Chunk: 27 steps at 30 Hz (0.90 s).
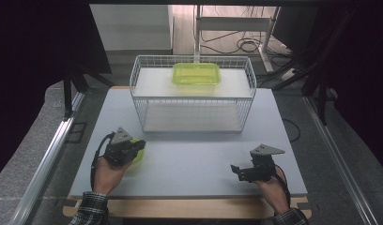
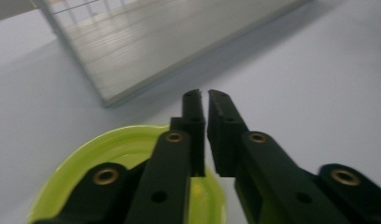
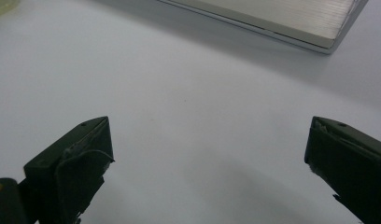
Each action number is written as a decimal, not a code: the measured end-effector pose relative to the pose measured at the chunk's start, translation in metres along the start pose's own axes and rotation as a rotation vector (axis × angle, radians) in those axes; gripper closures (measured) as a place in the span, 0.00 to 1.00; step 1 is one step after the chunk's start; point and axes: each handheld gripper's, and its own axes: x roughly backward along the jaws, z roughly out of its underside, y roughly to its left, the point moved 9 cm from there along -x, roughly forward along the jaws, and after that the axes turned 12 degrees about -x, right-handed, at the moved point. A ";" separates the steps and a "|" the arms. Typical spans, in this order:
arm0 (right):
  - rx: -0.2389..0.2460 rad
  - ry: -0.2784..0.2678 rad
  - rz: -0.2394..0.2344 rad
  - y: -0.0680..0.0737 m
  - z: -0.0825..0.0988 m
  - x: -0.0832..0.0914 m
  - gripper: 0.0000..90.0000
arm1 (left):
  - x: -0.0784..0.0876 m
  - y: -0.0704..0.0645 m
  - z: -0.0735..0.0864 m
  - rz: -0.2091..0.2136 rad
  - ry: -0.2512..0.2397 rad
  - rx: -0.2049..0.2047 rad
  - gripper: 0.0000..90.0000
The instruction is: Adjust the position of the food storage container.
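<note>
High view: I see my left hand-held gripper (image 1: 139,146) with jaws together on the rim of a green lid (image 1: 138,157) lying on the worktop (image 1: 194,159); right hand-held gripper (image 1: 236,171) jaws apart, nothing between.

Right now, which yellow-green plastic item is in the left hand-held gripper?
The round lid, low beside the left hand-held gripper, jaws shut on its rim; the rectangular container sits atop the wire basket.

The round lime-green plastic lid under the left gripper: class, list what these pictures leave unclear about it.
- Round lime-green plastic lid, left gripper view: the black jaws cover its middle and the bottom edge cuts it off, so whether the closed left gripper pinches its rim is unclear.
- High view: the gripper body hides most of it.
- Right gripper view: a blurred corner sliver.
</note>
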 end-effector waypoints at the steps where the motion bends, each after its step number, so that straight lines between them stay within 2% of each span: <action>1: -0.001 0.001 -0.002 0.000 0.000 0.000 0.01 | 0.003 0.006 0.002 -0.021 -0.001 0.007 1.00; 8: -0.002 0.009 -0.008 0.000 0.002 -0.002 0.02 | 0.024 0.038 0.015 -0.107 -0.007 0.063 1.00; 11: -0.004 0.010 -0.010 0.000 0.002 -0.003 0.02 | 0.034 0.056 0.027 -0.156 -0.003 0.094 1.00; 16: -0.003 0.024 -0.008 0.001 0.004 -0.005 0.02 | 0.043 0.077 0.045 -0.220 0.007 0.137 1.00; 20: 0.003 0.032 -0.003 0.001 0.006 -0.006 0.02 | 0.038 0.082 0.059 -0.219 0.028 0.165 1.00; 27: 0.017 0.044 -0.002 0.003 0.008 -0.007 0.02 | 0.021 0.074 0.079 -0.204 0.103 0.155 1.00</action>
